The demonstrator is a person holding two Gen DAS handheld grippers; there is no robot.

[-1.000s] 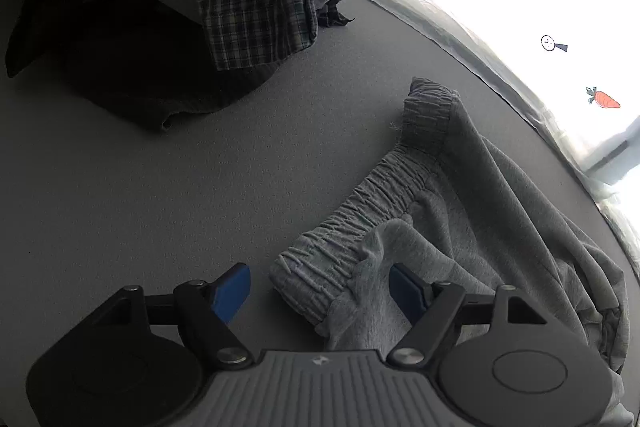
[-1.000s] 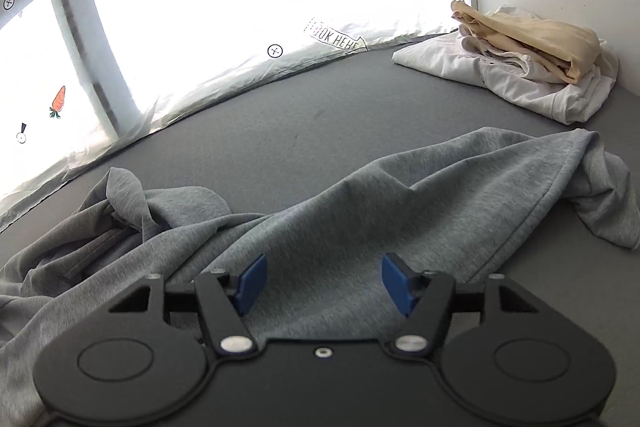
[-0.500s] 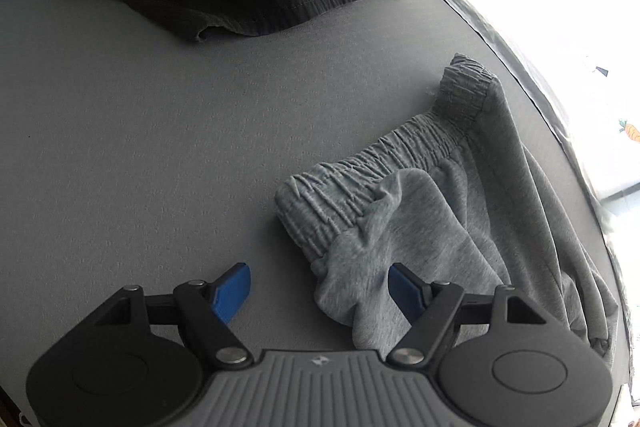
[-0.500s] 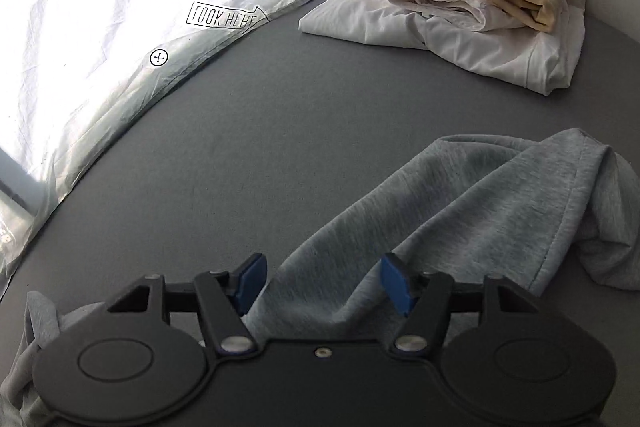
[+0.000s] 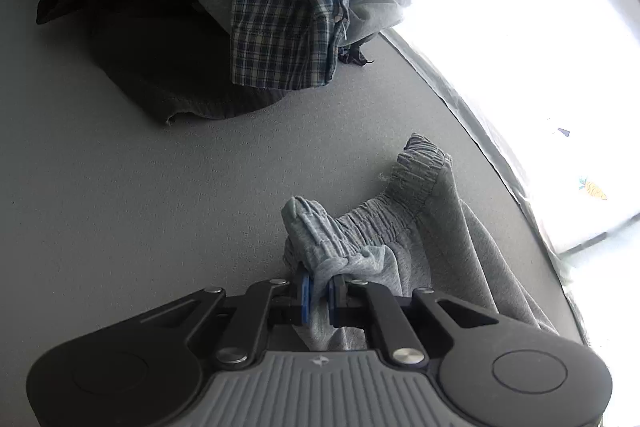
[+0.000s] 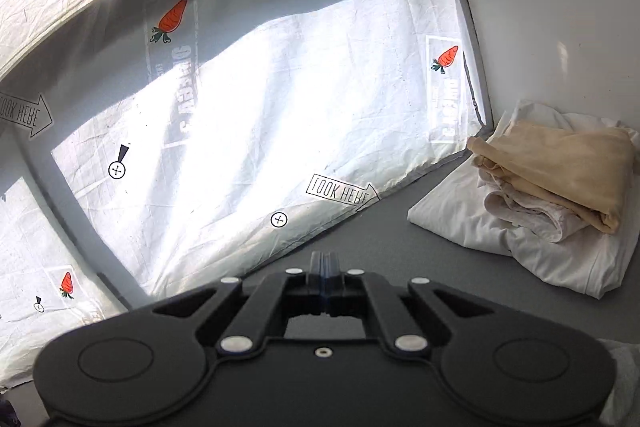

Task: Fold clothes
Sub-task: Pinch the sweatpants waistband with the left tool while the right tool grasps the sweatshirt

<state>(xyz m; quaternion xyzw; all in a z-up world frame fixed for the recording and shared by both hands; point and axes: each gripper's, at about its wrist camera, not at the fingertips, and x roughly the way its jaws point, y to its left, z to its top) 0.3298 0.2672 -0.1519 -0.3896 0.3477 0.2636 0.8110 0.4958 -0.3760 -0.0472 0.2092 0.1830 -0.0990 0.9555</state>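
The left gripper (image 5: pixel 319 294) pinches the elastic waistband of the grey sweatpants (image 5: pixel 432 247), whose band runs toward one o'clock across the grey table (image 5: pixel 140 195), legs trailing to four o'clock. The right gripper (image 6: pixel 325 267) is clamped tight; what it holds is hidden.

Grey sweatpants (image 5: pixel 432 251) lying rumpled on the grey surface (image 5: pixel 160 207), elastic waistband (image 5: pixel 384 215) bunched and lifting at its near end, legs trailing away to the right
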